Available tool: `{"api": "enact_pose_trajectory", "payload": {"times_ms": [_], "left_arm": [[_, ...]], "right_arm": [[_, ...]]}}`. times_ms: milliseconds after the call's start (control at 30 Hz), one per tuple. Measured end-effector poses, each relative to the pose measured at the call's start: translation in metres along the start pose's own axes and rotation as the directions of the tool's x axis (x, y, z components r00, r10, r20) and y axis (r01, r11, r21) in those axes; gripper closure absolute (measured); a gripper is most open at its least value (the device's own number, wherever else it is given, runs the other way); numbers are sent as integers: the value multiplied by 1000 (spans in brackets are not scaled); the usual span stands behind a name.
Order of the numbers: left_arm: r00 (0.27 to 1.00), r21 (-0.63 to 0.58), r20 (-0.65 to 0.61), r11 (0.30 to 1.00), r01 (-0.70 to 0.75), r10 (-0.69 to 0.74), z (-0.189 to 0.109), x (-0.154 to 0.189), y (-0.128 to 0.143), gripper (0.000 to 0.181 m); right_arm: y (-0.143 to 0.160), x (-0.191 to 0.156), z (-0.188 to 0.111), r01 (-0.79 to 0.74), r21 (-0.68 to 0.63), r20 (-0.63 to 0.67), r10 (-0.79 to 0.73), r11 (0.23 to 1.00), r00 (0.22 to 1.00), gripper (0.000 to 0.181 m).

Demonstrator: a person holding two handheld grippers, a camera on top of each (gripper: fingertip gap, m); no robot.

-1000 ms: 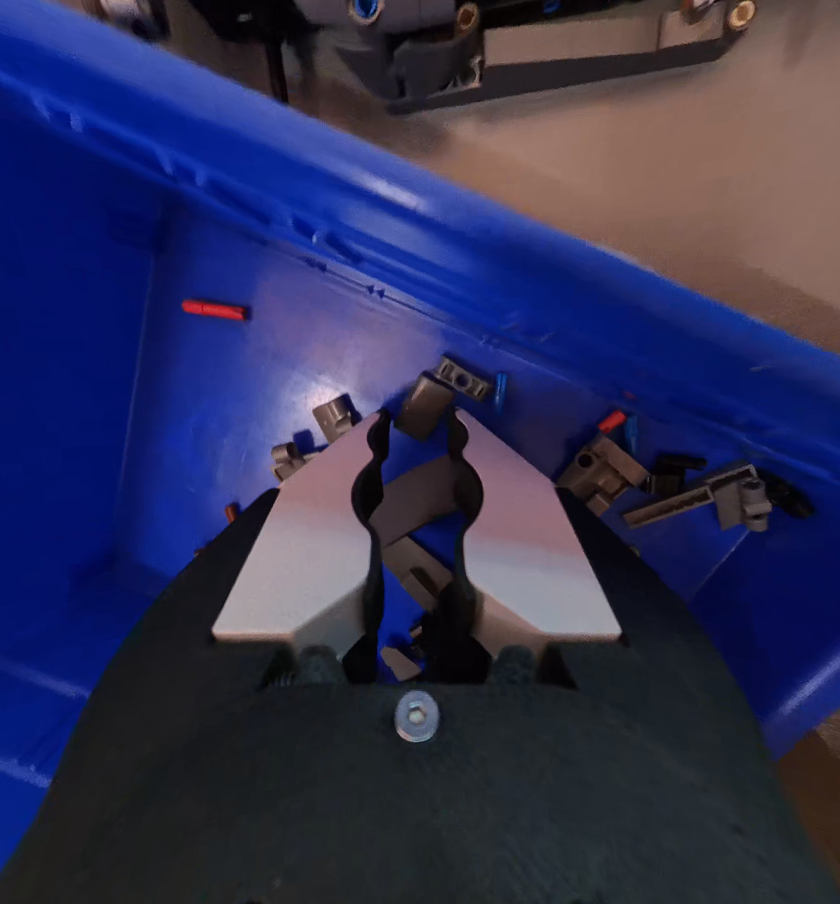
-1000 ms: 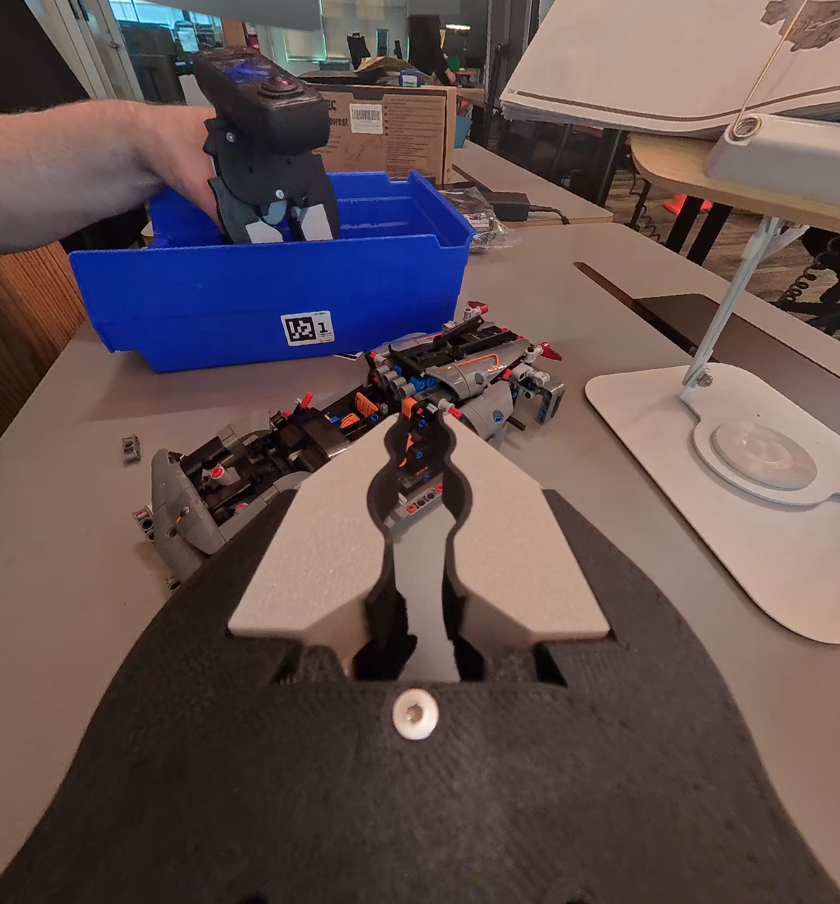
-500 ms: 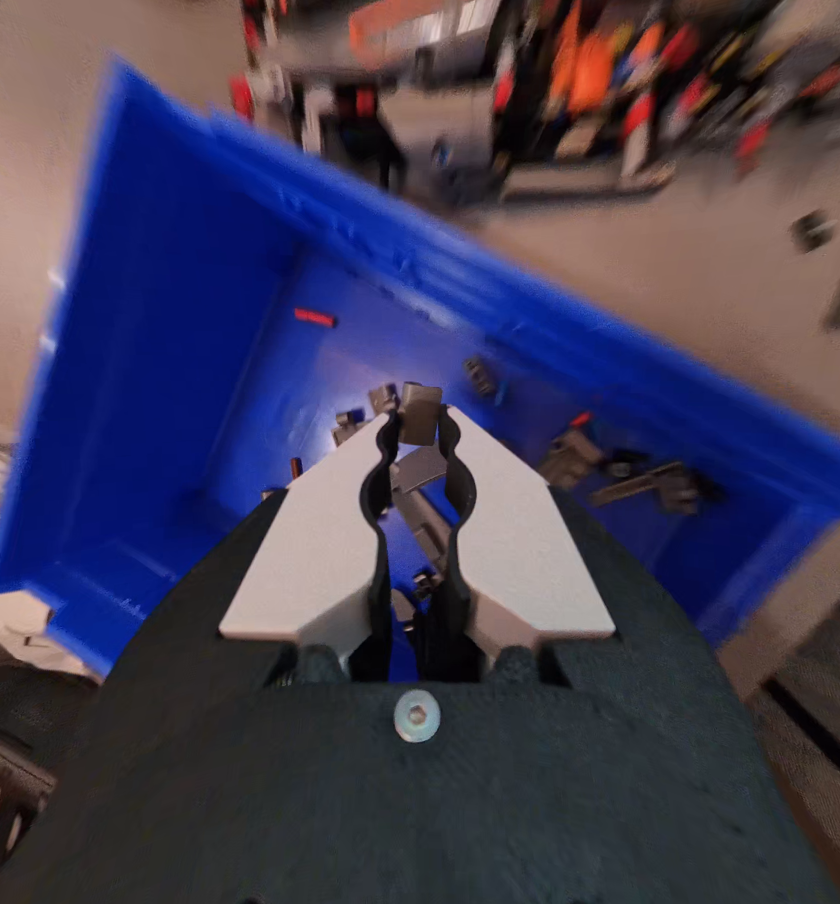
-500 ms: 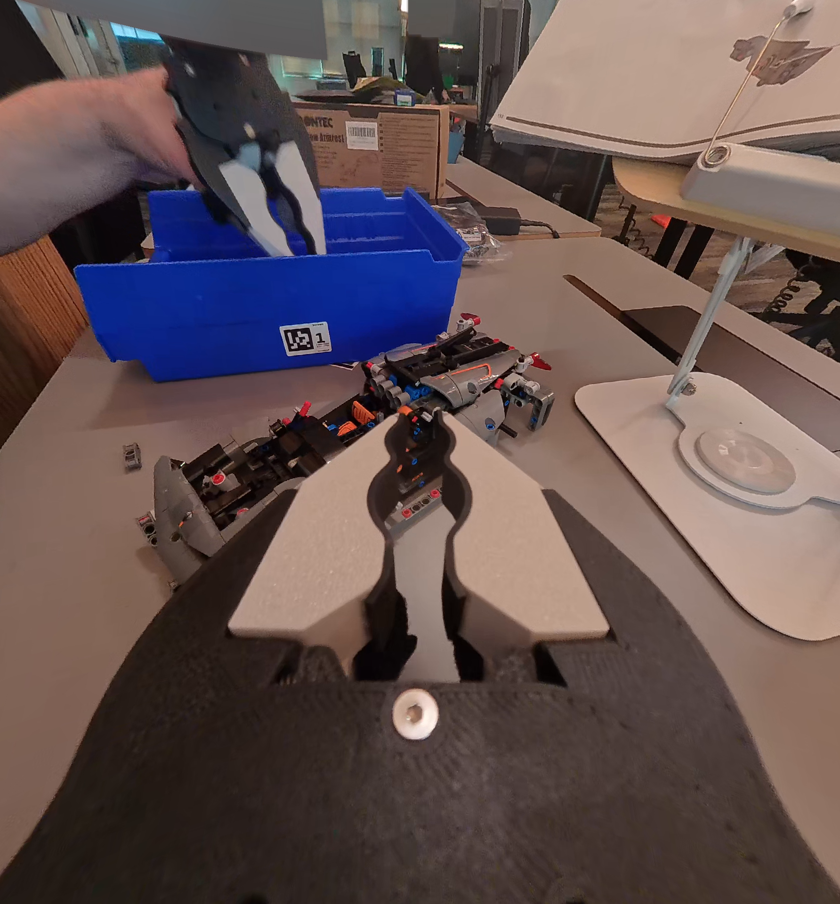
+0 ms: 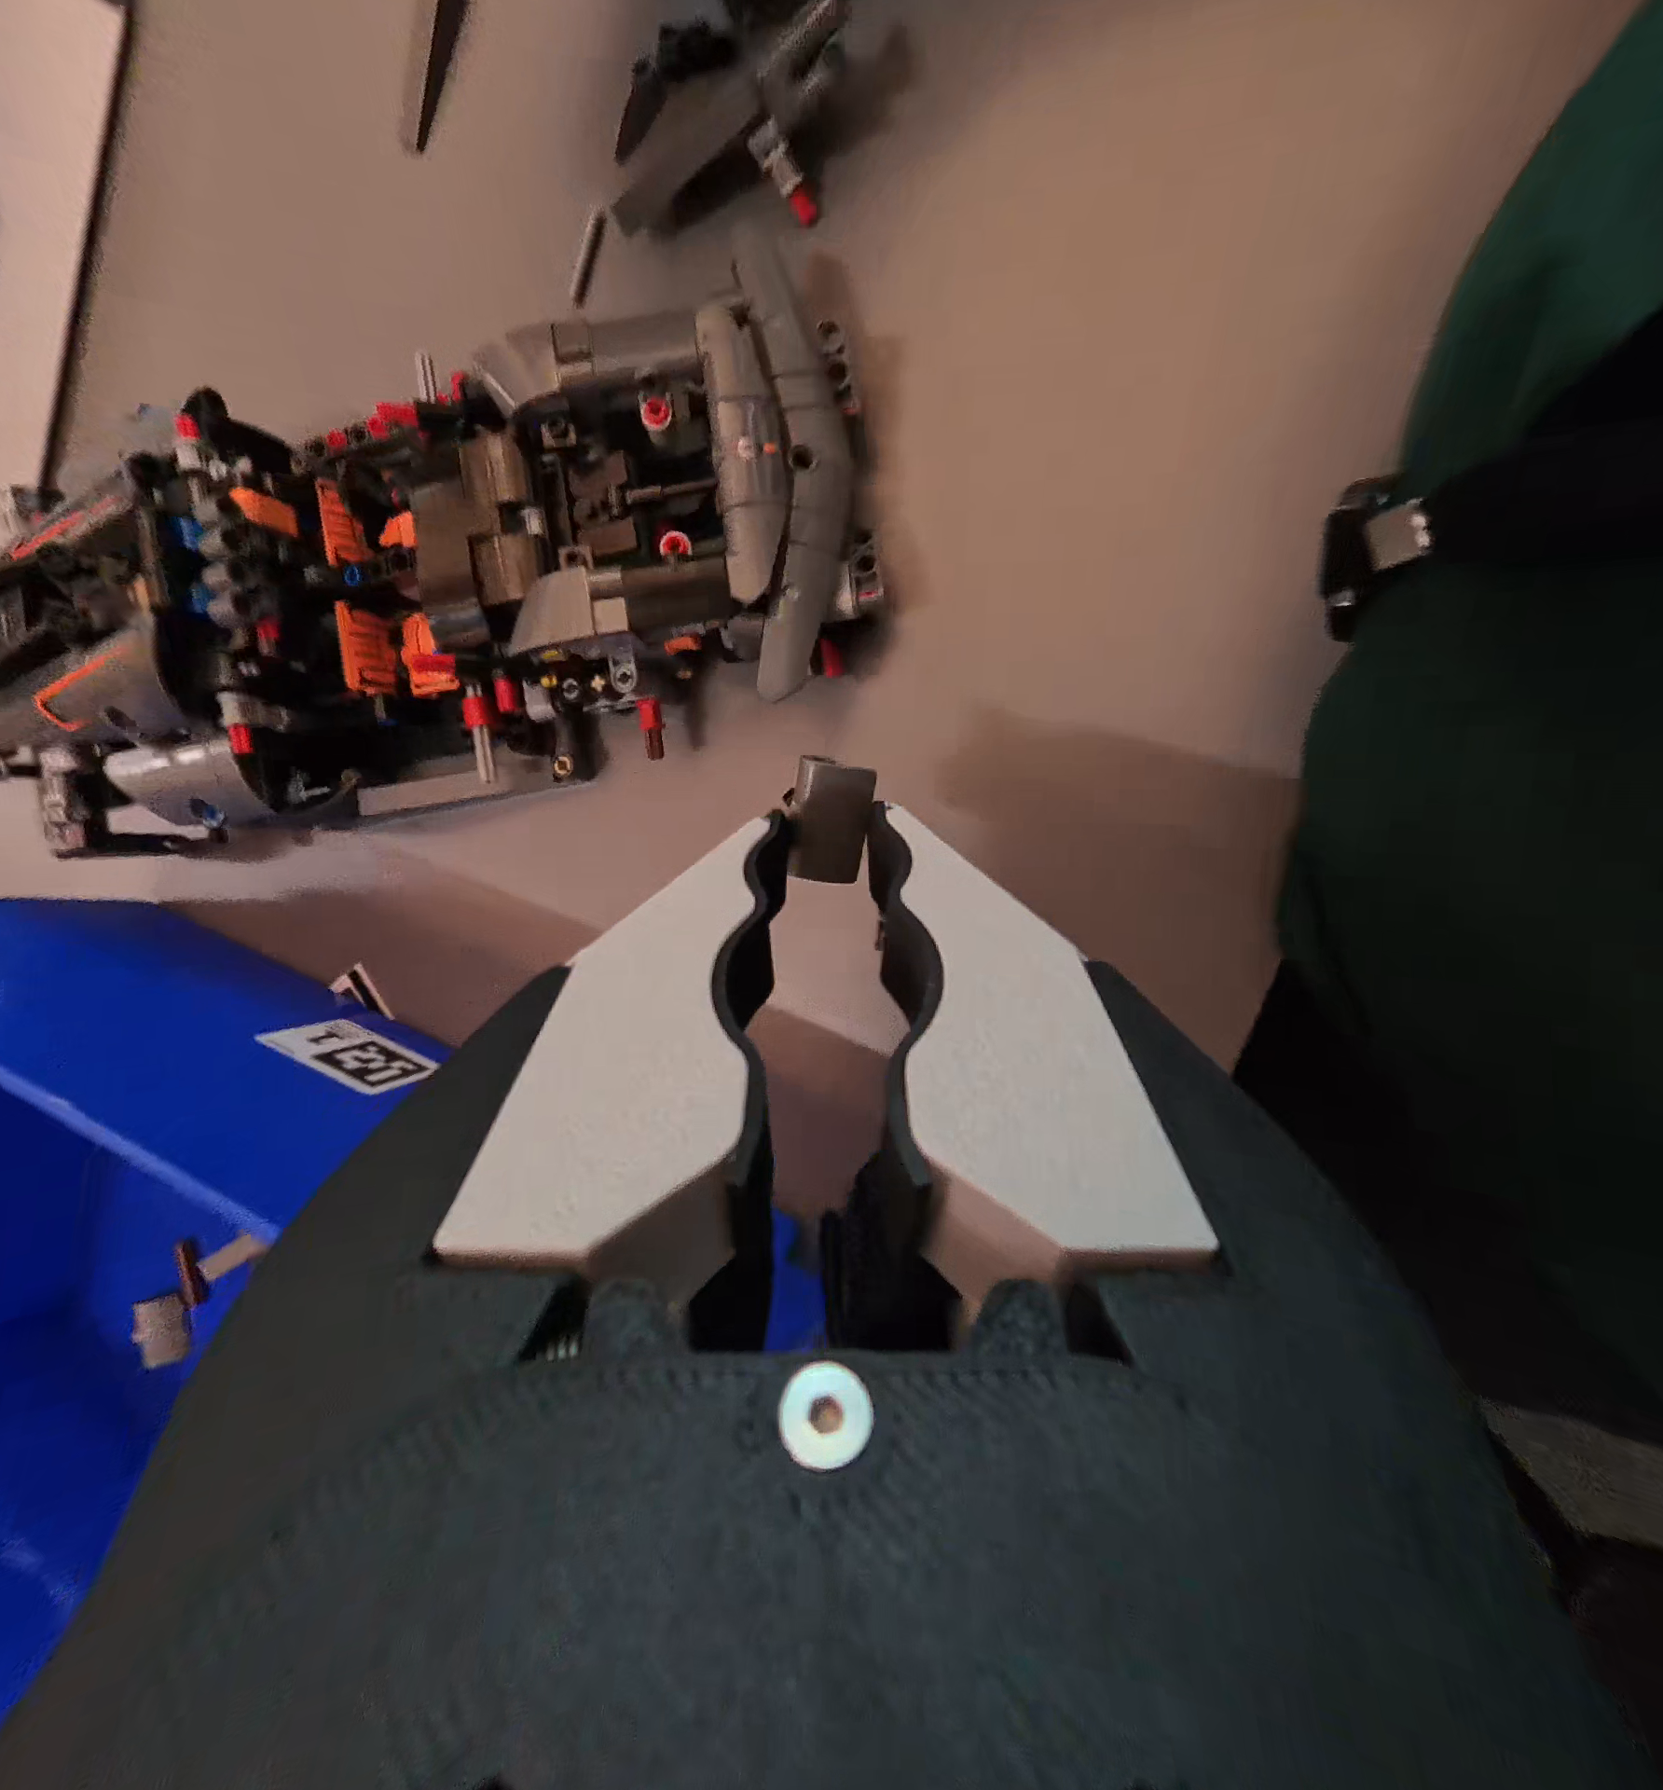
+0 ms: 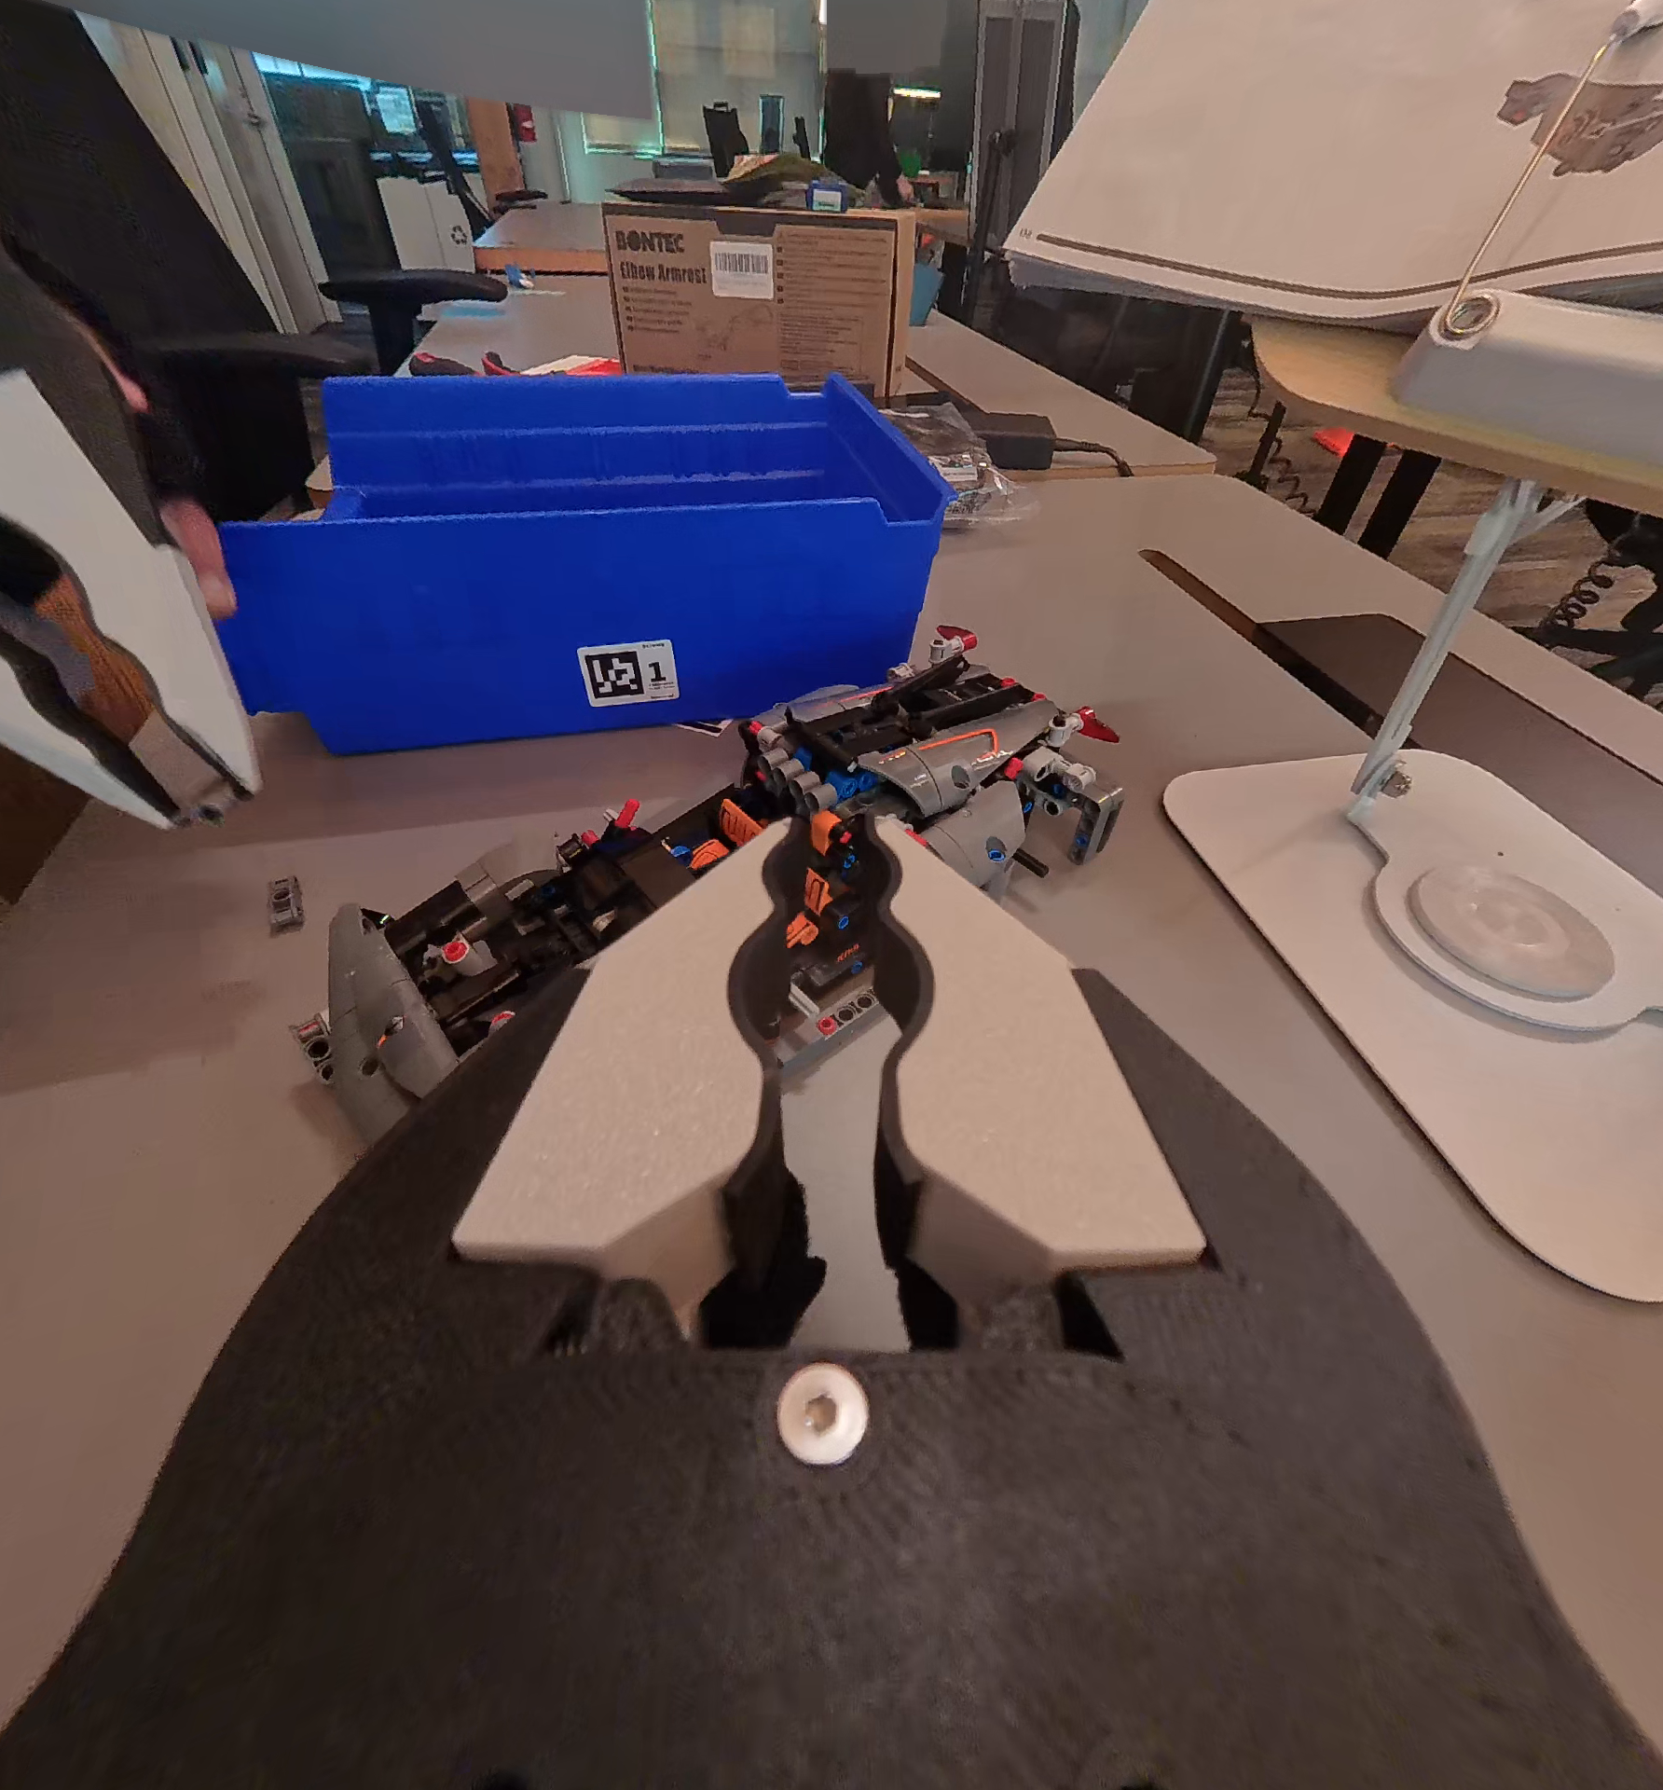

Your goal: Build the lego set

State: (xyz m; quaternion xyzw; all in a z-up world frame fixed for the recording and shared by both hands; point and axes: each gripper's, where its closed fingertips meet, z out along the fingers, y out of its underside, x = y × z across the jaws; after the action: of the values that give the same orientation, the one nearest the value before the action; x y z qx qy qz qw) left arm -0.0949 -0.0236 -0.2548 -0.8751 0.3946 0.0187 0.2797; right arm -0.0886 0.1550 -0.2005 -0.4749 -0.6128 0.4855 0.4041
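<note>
My left gripper is shut on a small dark grey lego piece, held at the fingertips above the table. It is past the front wall of the blue bin. The half-built grey, black and orange lego car lies just beyond the fingertips. In the right wrist view the left gripper hangs at the far left, in front of the bin. My right gripper is narrowly open and empty, hovering just in front of the car.
A small grey piece lies loose on the table left of the car. A white stand base holds an open booklet at right. A separate grey sub-assembly lies farther off. A person's green sleeve fills the right side. My right fingertips sit around 20 cm from my left ones.
My left gripper has lifted out of the blue bin with the grey piece and swung over the table toward the car. My right gripper has barely moved.
</note>
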Motion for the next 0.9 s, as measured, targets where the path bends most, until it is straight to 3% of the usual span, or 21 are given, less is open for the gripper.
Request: {"api": "enact_pose_trajectory", "payload": {"times_ms": [33,167,267,367,467,533,600,733,900], "left_arm": [[1000,-11,-7,999,30,-31,7,4,2,167],[997,-26,47,998,65,-64,19,3,3,164],[995,74,59,994,78,-82,-5,-12,-14,163],[975,222,150,966,131,-166,-62,-66,-23,161],[925,252,294,953,167,-239,-103,-136,2,164],[914,208,294,952,226,-281,-92,-167,33,165],[926,135,190,943,305,-327,-59,-177,63,164],[934,-63,154,941,333,-321,2,-186,117,155],[937,-149,131,928,341,-323,33,-187,140,147]], "right_arm": [[0,-1,0,-1,1,3,1,1000,1000,173],[0,-3,2,9,-7,8,-8,1000,1000,173],[-2,-3,0,17,-4,3,-17,1000,1000,173],[-4,-3,-2,16,6,0,-16,1000,1000,173],[-6,-2,-3,14,13,-1,-14,1000,1000,173],[-7,-2,-4,16,12,-2,-16,1000,1000,173],[-6,-1,-4,19,10,-6,-19,1000,1000,173],[-7,2,-7,14,14,-14,-14,1000,1000,173],[-5,4,-7,4,13,-14,-4,1000,1000,173]]}}
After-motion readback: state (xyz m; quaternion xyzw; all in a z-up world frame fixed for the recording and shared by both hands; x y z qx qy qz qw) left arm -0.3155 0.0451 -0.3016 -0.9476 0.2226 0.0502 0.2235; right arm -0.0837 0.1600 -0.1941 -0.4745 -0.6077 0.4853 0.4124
